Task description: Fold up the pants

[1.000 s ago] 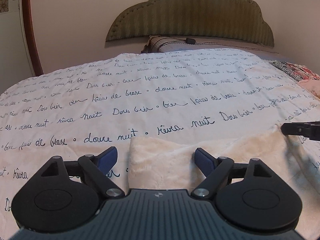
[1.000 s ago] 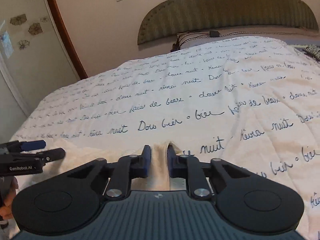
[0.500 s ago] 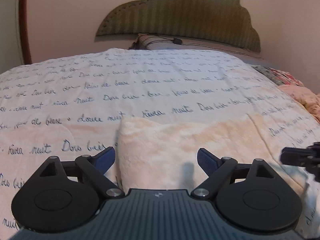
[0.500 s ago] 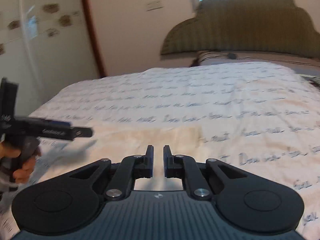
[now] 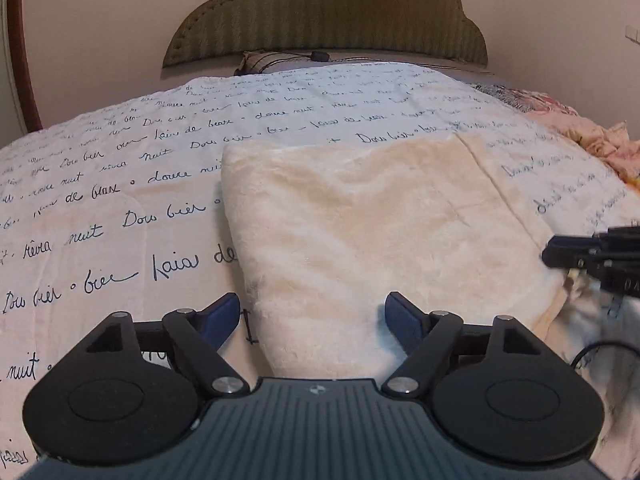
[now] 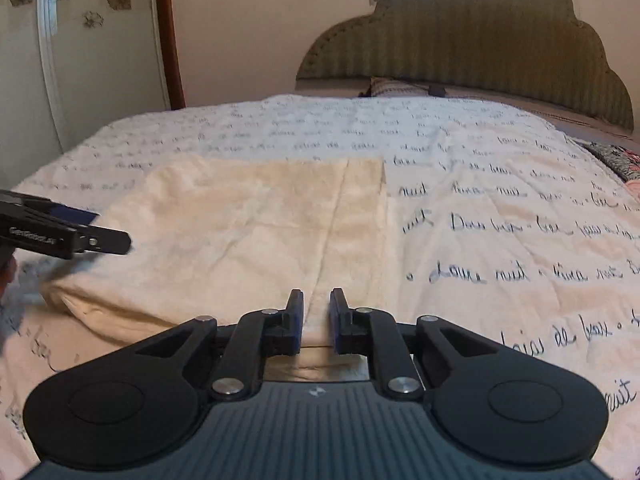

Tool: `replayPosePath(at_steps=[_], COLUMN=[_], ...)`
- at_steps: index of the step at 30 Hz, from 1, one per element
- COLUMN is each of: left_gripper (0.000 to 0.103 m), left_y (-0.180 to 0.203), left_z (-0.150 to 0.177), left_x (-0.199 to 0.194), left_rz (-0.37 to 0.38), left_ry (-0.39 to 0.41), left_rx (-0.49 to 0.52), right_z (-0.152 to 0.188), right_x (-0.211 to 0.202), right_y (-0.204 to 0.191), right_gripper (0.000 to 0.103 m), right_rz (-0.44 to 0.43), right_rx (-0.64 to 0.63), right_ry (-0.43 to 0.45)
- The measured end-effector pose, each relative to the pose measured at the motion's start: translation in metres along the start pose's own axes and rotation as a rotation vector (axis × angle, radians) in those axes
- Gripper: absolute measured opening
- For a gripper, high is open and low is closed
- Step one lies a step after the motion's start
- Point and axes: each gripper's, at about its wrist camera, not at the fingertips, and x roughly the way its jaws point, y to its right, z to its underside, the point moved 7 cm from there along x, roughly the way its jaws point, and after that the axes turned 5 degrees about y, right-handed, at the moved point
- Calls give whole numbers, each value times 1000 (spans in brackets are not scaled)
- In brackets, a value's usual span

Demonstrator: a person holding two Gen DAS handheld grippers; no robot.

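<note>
Cream fleece pants (image 5: 372,224) lie folded flat on the bed, also in the right wrist view (image 6: 256,232). My left gripper (image 5: 313,316) is open and empty, its blue fingertips (image 5: 400,318) straddling the near left end of the pants. My right gripper (image 6: 316,316) is nearly closed with a narrow gap between the jaws, holding nothing, just above the pants' near right edge. Each gripper shows in the other's view: the right one at the right edge (image 5: 592,256), the left one at the left edge (image 6: 68,232).
The bed has a white cover (image 5: 120,208) printed with dark script. A green padded headboard (image 5: 328,12) and a striped pillow (image 5: 268,62) are at the far end. Patterned pink bedding (image 5: 572,120) lies at the right. A wall and door frame (image 6: 168,32) stand left.
Both grippers have pulled back from the pants. The right gripper let go of the cloth it pinched a second ago. More of the folded pants shows now.
</note>
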Motion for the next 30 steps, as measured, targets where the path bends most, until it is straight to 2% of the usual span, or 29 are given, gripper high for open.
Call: replayPosePath(at_steps=[3, 5, 6, 8, 9, 12, 14, 15, 17, 22, 25, 28, 30], left_gripper=[82, 83, 88, 93, 93, 95, 96, 101, 102, 101, 99, 88, 68], left_y=[-4, -9, -12, -21, -26, -42, -52, -54, -55, -45, -38, -30, -29], left_z=[0, -3, -3, -1, 1, 9, 10, 9, 5, -10, -13, -12, -10], left_x=[-7, -14, -15, -13, -10, 6, 12, 15, 22, 39, 45, 44, 44], left_rz=[22, 64, 80, 129, 167, 297, 345, 374, 424, 449, 440, 406, 353], left_ry=[17, 33, 33, 14, -8, -106, -112, -113, -132, -128, -120, -98, -90], left_rx=[-32, -57, -70, -121, -165, -347, -437, -466, -510, -508, -523, -458, -422], right_z=[-3, -12, -15, -17, -16, -9, -6, -5, -4, -7, -11, -15, -16], right_x=[-3, -8, -9, -7, -4, 13, 24, 30, 41, 63, 65, 59, 60], right_y=[10, 17, 23, 41, 49, 67, 72, 72, 75, 89, 78, 68, 69], right_gripper=[14, 19, 23, 45, 49, 50, 51, 54, 55, 55, 48, 44, 44], right_rz=[-37, -44, -48, -53, -56, -117, -213, -254, -289, -411, -410, -391, -382], right_rx=[115, 169, 201, 287, 318, 396, 471, 487, 492, 651, 592, 517, 512], right_ry=[16, 47, 55, 45, 39, -37, -66, -86, -114, -113, -104, -95, -103])
